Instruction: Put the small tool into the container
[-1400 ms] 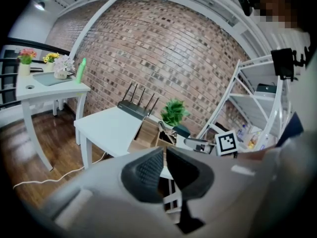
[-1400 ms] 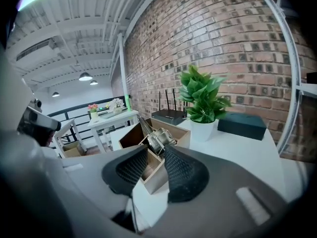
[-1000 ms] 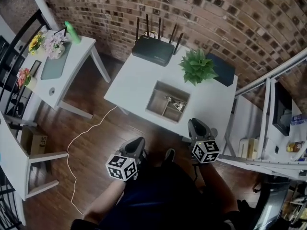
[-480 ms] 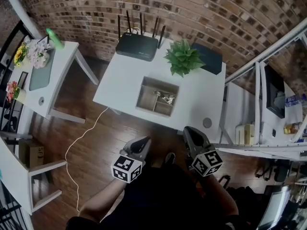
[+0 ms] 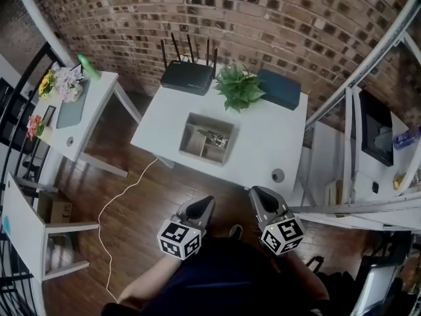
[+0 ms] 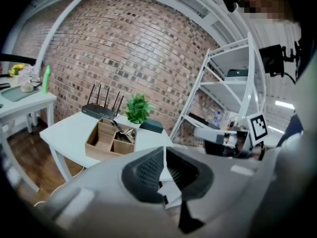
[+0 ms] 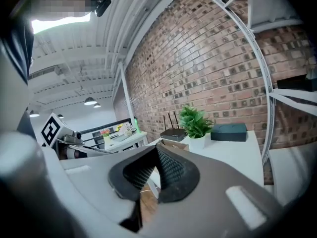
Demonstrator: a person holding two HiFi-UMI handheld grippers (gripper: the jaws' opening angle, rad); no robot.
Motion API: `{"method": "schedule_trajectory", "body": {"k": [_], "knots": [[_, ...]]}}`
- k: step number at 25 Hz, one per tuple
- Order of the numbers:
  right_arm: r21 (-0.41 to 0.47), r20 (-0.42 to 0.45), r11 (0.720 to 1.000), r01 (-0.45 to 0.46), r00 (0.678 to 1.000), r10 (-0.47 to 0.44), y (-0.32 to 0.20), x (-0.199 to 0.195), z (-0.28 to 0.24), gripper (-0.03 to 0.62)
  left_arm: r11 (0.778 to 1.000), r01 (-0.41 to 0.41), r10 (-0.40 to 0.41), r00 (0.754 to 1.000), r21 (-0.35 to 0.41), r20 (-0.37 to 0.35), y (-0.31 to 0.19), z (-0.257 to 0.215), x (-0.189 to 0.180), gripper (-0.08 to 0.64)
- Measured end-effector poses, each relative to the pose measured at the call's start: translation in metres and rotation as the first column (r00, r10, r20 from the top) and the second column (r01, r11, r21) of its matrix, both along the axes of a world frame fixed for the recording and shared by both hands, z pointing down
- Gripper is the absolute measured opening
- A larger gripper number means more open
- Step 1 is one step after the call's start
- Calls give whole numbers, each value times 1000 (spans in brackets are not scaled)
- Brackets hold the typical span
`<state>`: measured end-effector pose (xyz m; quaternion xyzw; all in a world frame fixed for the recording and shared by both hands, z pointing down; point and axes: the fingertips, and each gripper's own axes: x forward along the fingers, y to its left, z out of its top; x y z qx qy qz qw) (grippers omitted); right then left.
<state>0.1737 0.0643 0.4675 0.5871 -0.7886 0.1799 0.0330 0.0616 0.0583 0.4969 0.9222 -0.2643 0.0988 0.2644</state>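
Off the front edge of the table (image 5: 263,143), over the wooden floor (image 5: 151,189), both grippers now hang close to the person's body. A second ago the right gripper (image 5: 258,196) was up at that front edge with its jaws partly apart; since then it has drawn back clear of the tabletop and its pads have come fully together on nothing. The left gripper (image 5: 199,207) is pressed shut as well, with nothing between its pads. The container (image 5: 184,135) sits near the middle of the table, a little toward the front edge, well apart from both grippers. A tangle of metal pieces (image 5: 214,137) lies in its compartment on the plant (image 5: 238,87) side. I'd judge the small tool is among them, though I can't pick it out singly. With both grippers empty and pulled away, the placing looks finished rather than still in hand.
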Motion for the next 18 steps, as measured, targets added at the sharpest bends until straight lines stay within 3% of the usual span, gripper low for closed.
{"method": "schedule_trajectory", "body": {"k": [10, 18], "knots": [[54, -2, 996, 71, 997, -71, 28, 35, -1, 11, 995, 98, -98, 995, 19, 32, 34, 0, 27, 12], [79, -20, 993, 89, 996, -87, 36, 55, -11, 11, 994, 106, -107, 994, 30, 31, 44, -4, 49, 9]]}}
